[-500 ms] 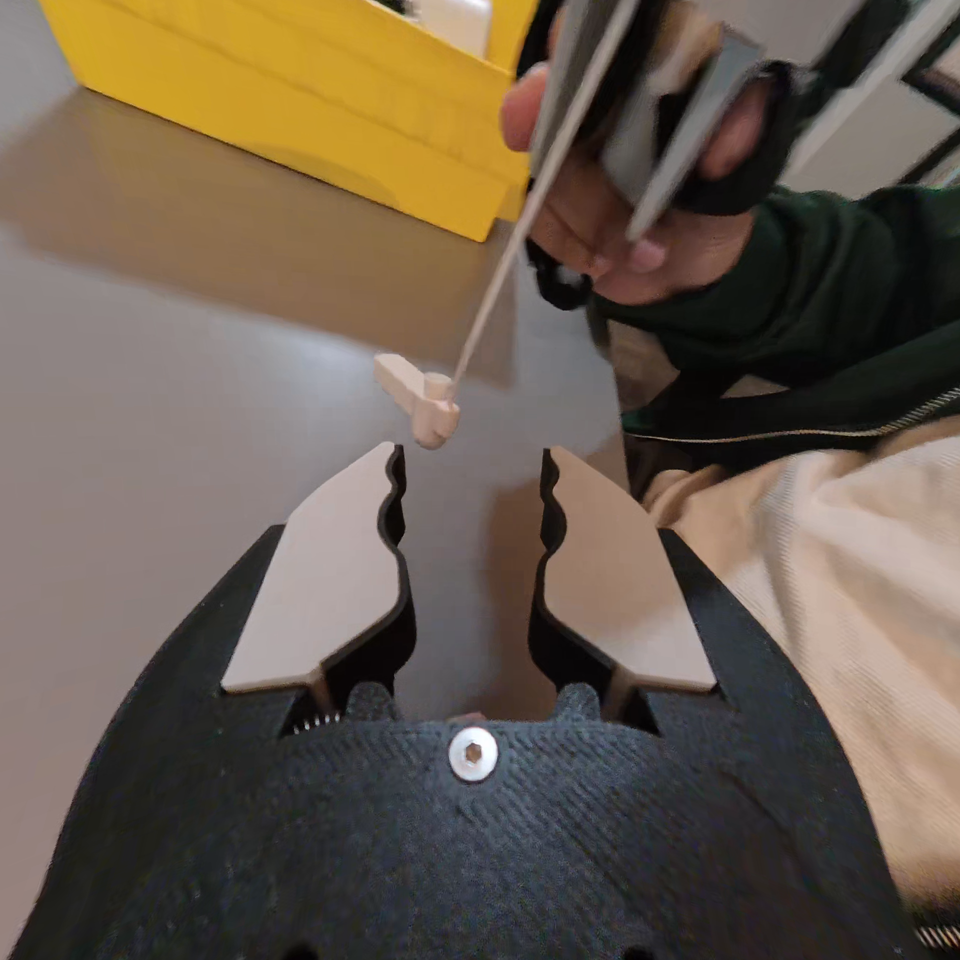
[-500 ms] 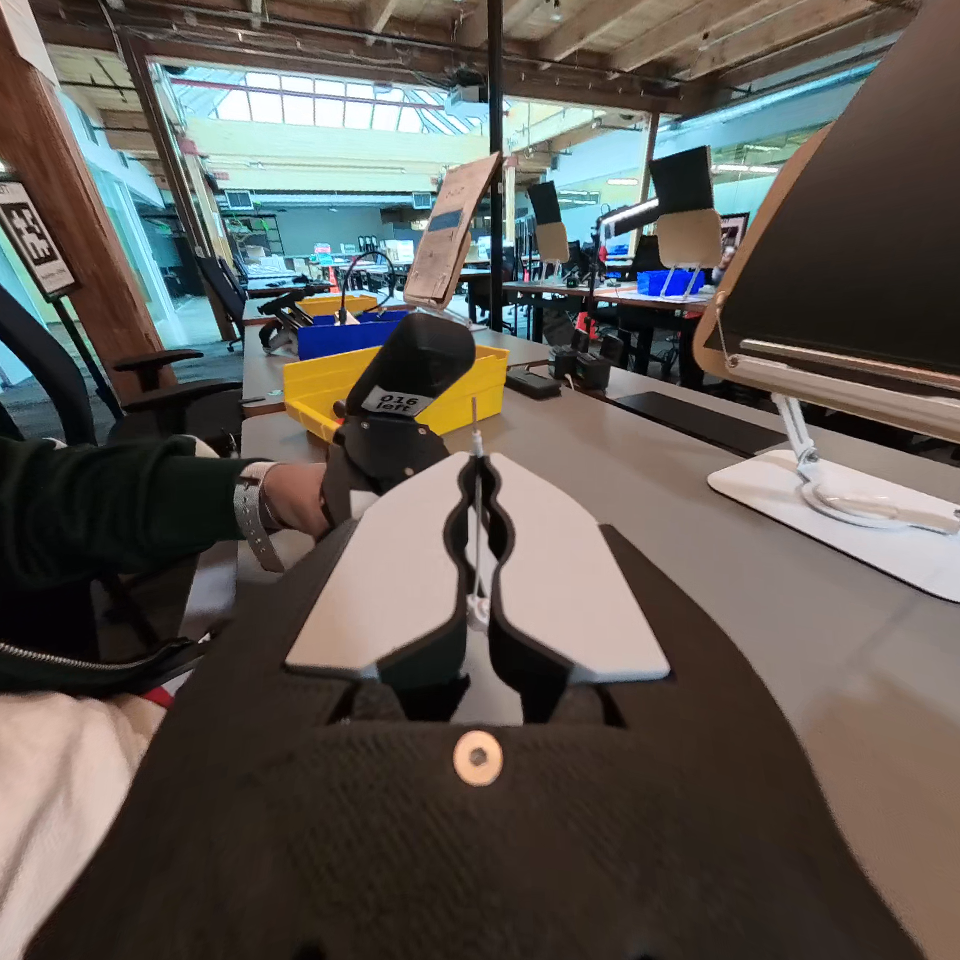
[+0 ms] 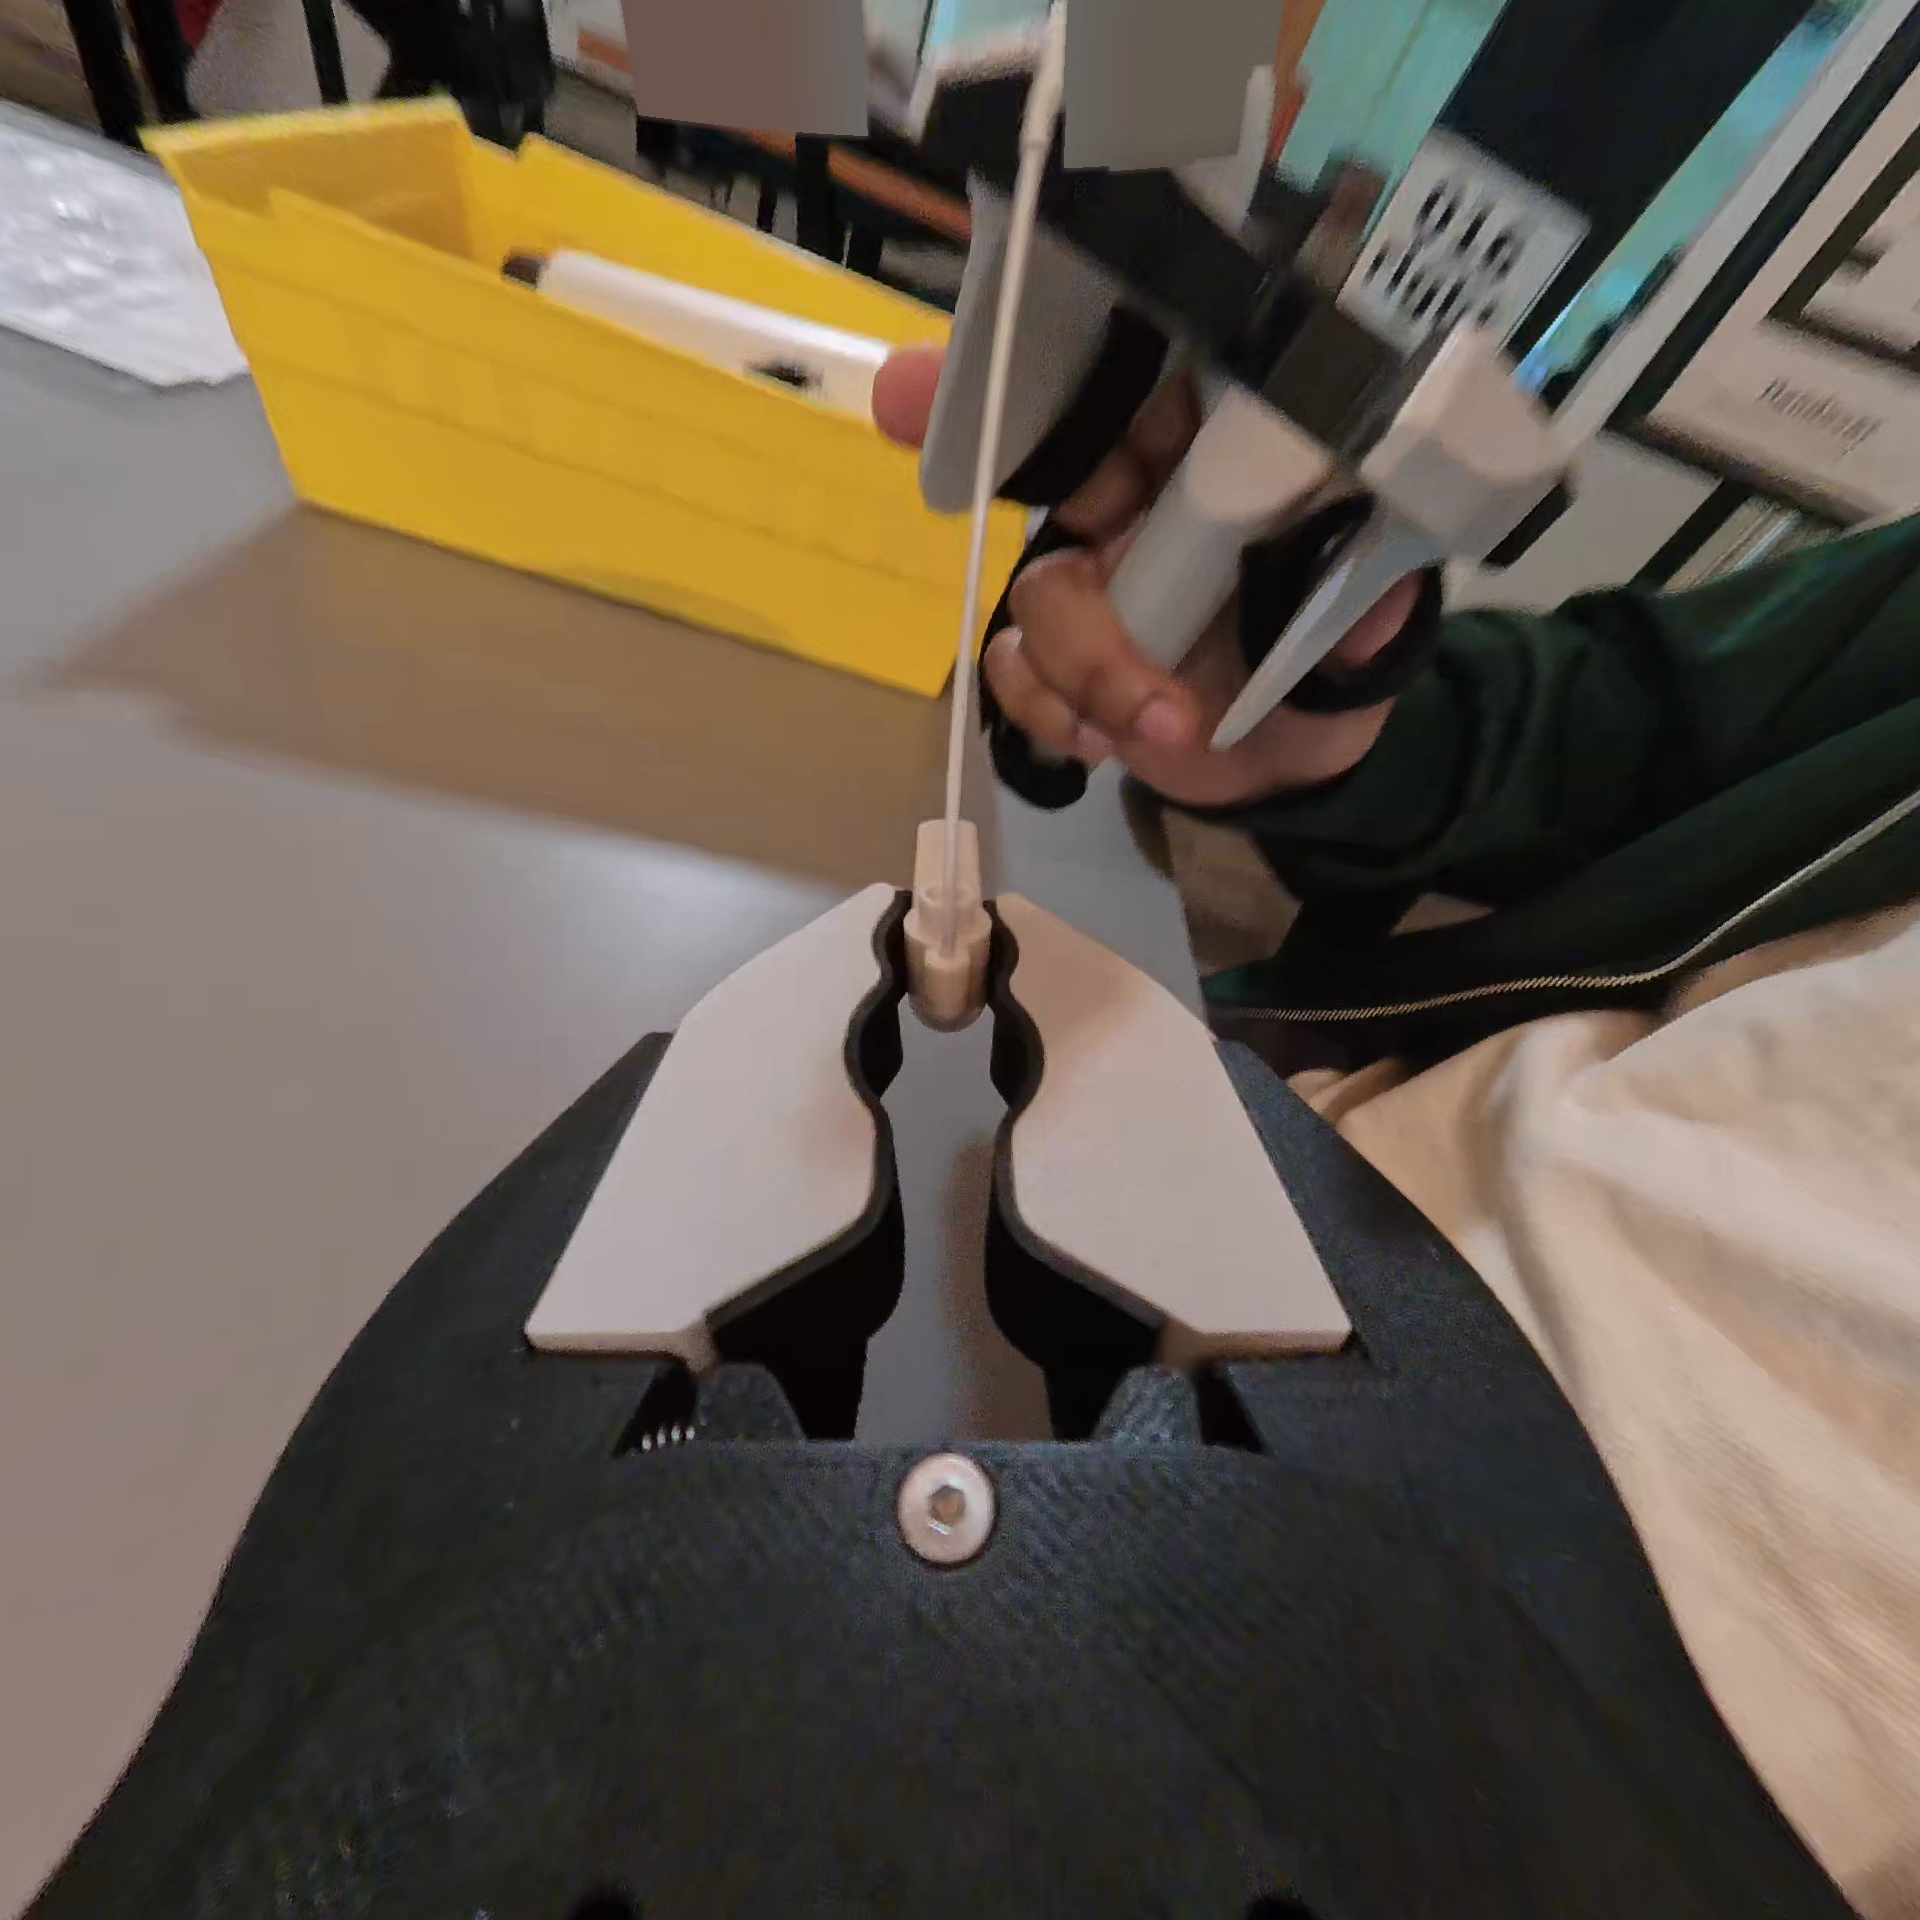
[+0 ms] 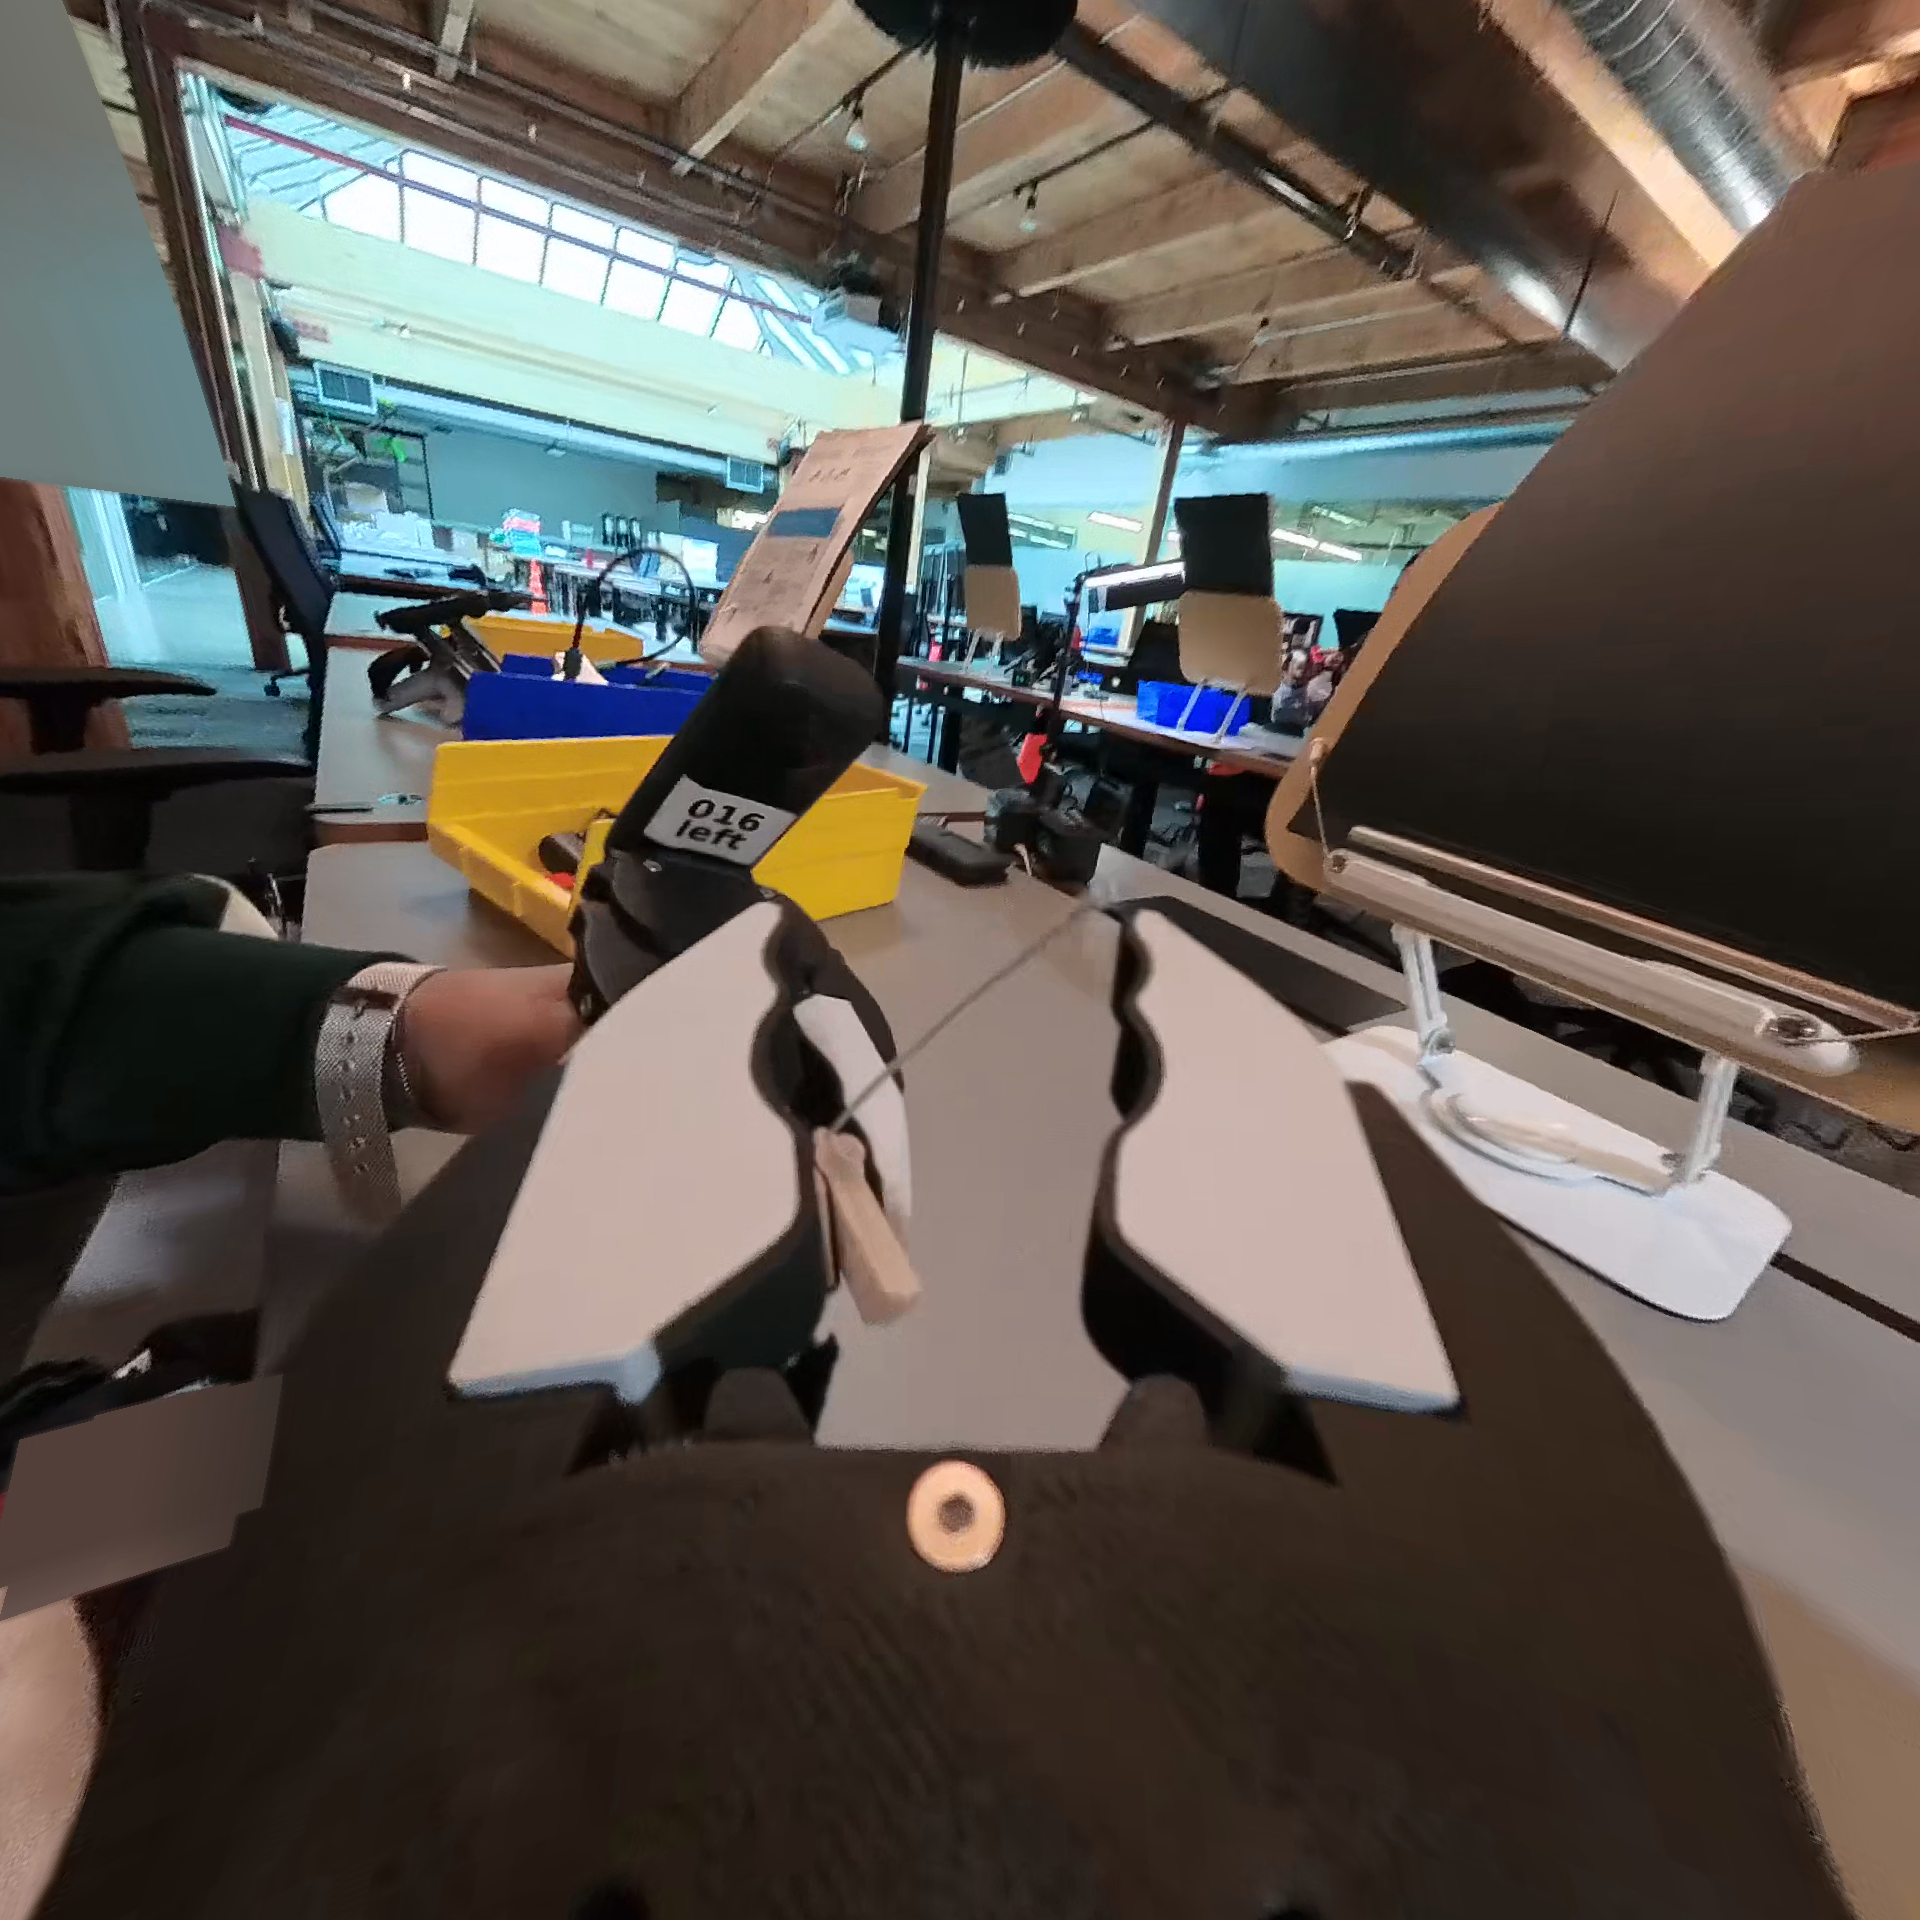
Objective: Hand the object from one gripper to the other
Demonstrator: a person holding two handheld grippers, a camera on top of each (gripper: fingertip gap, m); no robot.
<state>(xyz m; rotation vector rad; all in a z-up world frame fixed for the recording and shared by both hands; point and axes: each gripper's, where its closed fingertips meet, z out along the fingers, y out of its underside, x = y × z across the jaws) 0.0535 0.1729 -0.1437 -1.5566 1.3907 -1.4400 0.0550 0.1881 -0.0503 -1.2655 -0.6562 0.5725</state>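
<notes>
The left claw (image 3: 940, 951) is clamped on the beige head of the object (image 3: 943, 961), a small plastic piece with a thin white stem rising from it, pinched right at the tips of its fingers. The right claw (image 4: 951, 1101) stands wide apart with nothing between its fingers; the stem only crosses its gap, and whether it touches the right-hand finger there I cannot tell. So the hand-over looks essentially made, and the risk now is the grip itself. The head sits in the outermost notch, with little finger surface behind it, so a jolt could pop it out onto the table (image 3: 312, 935) below. If the right claw draws back carelessly, a finger may snag the stem and lever the head out. The stem looks flexible and offers no second hold.
</notes>
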